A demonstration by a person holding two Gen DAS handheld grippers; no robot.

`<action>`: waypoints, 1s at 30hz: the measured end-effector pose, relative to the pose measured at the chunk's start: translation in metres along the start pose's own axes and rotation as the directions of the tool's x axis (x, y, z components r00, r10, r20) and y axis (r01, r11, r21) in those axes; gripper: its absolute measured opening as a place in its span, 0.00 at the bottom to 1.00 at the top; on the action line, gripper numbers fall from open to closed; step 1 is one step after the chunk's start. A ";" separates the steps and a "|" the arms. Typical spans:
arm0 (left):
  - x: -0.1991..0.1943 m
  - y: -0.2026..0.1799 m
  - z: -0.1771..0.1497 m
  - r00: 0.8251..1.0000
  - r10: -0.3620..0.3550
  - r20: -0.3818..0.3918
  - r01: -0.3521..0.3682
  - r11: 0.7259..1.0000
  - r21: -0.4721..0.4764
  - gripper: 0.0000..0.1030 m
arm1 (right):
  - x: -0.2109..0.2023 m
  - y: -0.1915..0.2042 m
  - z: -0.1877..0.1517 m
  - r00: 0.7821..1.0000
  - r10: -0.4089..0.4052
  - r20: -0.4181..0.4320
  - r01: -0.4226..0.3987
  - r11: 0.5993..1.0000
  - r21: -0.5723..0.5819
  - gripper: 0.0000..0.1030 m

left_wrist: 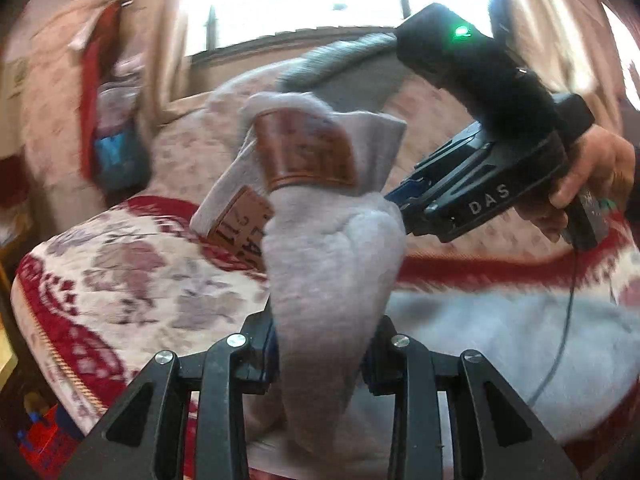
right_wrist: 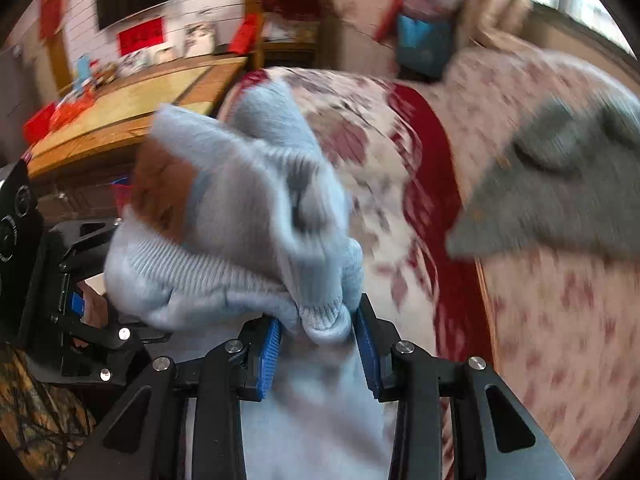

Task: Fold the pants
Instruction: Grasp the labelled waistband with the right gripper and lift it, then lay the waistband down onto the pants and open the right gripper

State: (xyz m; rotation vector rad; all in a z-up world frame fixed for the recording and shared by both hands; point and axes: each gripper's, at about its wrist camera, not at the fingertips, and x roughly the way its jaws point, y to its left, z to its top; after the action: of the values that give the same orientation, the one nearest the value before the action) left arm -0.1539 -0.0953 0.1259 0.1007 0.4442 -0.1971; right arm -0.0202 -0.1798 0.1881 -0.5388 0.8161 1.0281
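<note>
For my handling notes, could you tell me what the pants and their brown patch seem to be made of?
Pants: soft light grey knit, probably fleece-like cotton blend; fuzzy nap, with a ribbed band in the right wrist view. Brown patch: looks like leather or imitation leather; smooth sheen, stitched edge.

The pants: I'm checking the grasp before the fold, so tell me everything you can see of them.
The pants are pale grey, soft, fleecy knit, with a ribbed waistband and a brown leather-look patch near the top. They are bunched and lifted. The left gripper pinches one gathered part, the right gripper clamps the ribbed edge between blue pads. The rest trails onto a red-and-cream floral bedspread. Motion blur hides finer details.
</note>
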 end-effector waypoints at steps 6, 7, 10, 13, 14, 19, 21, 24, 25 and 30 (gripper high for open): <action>0.022 -0.071 -0.044 0.996 -0.077 -0.052 0.084 0.985 0.149 0.45 | 0.026 -0.032 -0.124 0.993 -0.014 -0.117 0.051 0.945 0.322 0.37; 0.024 -0.079 -0.049 0.994 -0.090 -0.065 0.100 0.981 0.167 0.49 | 0.031 -0.039 -0.143 0.986 -0.034 -0.165 0.095 0.920 0.380 0.37; 0.023 -0.094 -0.057 0.986 -0.139 -0.090 0.155 0.967 0.202 0.70 | 0.014 -0.051 -0.179 0.979 -0.067 -0.191 0.155 0.854 0.496 0.38; 0.007 -0.088 -0.050 0.968 -0.237 -0.083 0.246 0.960 0.134 0.84 | -0.026 -0.053 -0.186 0.976 -0.153 -0.155 0.213 0.819 0.533 0.55; 0.000 -0.087 -0.048 0.964 -0.255 -0.075 0.262 0.957 0.122 0.85 | -0.039 -0.052 -0.184 0.971 -0.190 -0.146 0.239 0.808 0.538 0.66; -0.023 -0.058 -0.031 0.972 -0.228 -0.047 0.231 0.970 0.080 0.85 | -0.098 -0.038 -0.160 0.955 -0.296 -0.023 0.256 0.782 0.568 0.74; -0.026 -0.043 -0.024 0.978 -0.205 -0.039 0.207 0.977 0.052 0.86 | -0.104 -0.027 -0.144 0.961 -0.274 0.042 0.197 0.783 0.589 0.77; -0.022 -0.023 -0.016 0.987 -0.157 -0.033 0.157 0.988 0.005 0.86 | -0.081 -0.011 -0.124 0.973 -0.219 0.073 0.133 0.790 0.599 0.77; -0.019 -0.018 -0.015 0.988 -0.150 -0.042 0.149 0.989 -0.020 0.86 | -0.071 -0.004 -0.119 0.975 -0.211 0.063 0.134 0.796 0.591 0.77; 0.005 -0.003 -0.021 0.980 -0.171 -0.103 0.157 0.979 -0.133 0.86 | -0.017 0.018 -0.116 0.954 -0.279 -0.109 0.292 0.782 0.551 0.77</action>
State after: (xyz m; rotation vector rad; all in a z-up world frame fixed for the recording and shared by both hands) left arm -0.1594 -0.0963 0.1047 -0.0482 0.5780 -0.3265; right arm -0.0800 -0.2661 0.1324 -0.1519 0.9727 0.4583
